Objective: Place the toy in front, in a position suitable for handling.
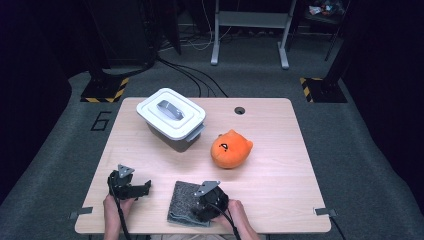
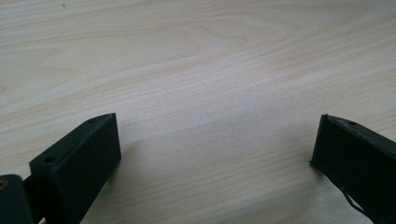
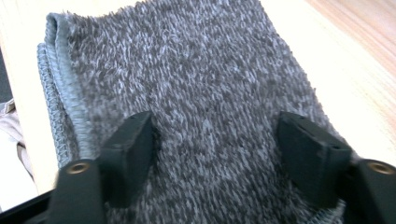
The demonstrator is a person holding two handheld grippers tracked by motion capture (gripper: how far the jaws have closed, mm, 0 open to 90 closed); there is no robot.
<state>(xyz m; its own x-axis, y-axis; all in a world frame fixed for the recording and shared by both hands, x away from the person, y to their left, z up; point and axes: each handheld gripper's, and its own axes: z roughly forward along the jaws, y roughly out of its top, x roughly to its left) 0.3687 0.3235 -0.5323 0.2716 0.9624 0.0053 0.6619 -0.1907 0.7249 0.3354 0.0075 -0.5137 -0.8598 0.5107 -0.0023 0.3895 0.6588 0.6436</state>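
Though near the cloth (image 1: 187, 204), toy (image 1: 231, 148) apart

— What kind of place?
— A lab or studio rig: wooden table (image 1: 280, 165) on grey carpet (image 1: 350, 130), hazard-striped stand bases (image 1: 106, 90), loose cables (image 1: 190, 75), dark surrounds, floor marked "6" (image 1: 101, 120).

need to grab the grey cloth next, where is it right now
In the high view the grey cloth lies flat at the table's near edge, under the right gripper, with the orange plush toy beyond it.
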